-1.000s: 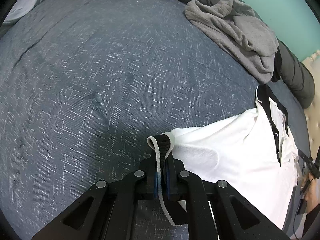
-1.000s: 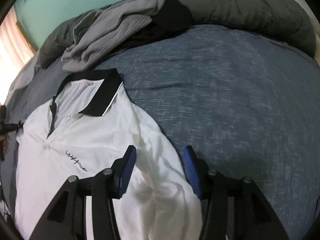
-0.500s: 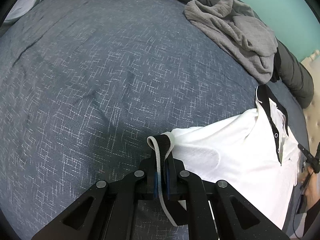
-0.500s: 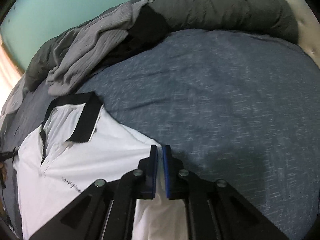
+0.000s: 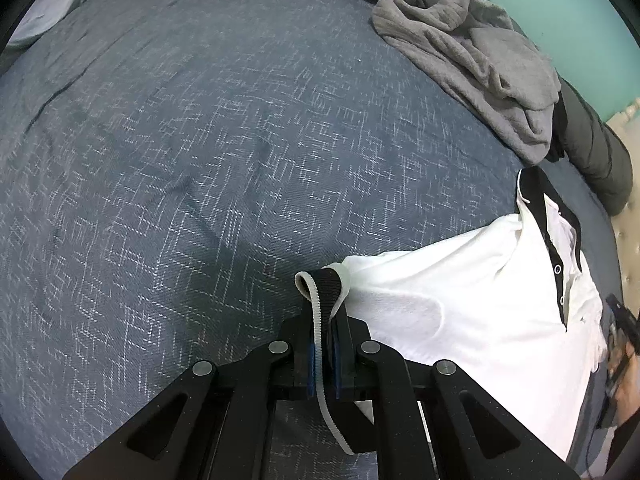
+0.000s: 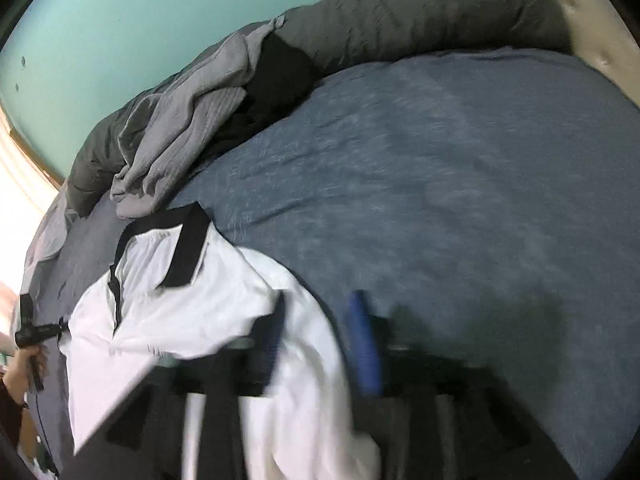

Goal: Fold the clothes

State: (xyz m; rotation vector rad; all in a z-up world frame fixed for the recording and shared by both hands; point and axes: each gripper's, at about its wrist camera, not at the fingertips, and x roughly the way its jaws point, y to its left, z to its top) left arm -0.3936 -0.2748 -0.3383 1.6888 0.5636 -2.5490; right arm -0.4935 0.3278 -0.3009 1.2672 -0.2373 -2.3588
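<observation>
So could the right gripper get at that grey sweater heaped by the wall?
Probably yes: the right gripper is opening over the white polo shirt, gripping nothing, with only open bedspread before the grey sweater.

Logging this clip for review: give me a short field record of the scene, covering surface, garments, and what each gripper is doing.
surface: blue bedspread
shirt: white polo with black collar, lying flat
other garment: grey heap at the bed's far edge, apart from the polo
left gripper: shut on the sleeve cuff
right gripper: jaws opening, polo fabric between them, picture blurred
fold status: not yet folded
</observation>
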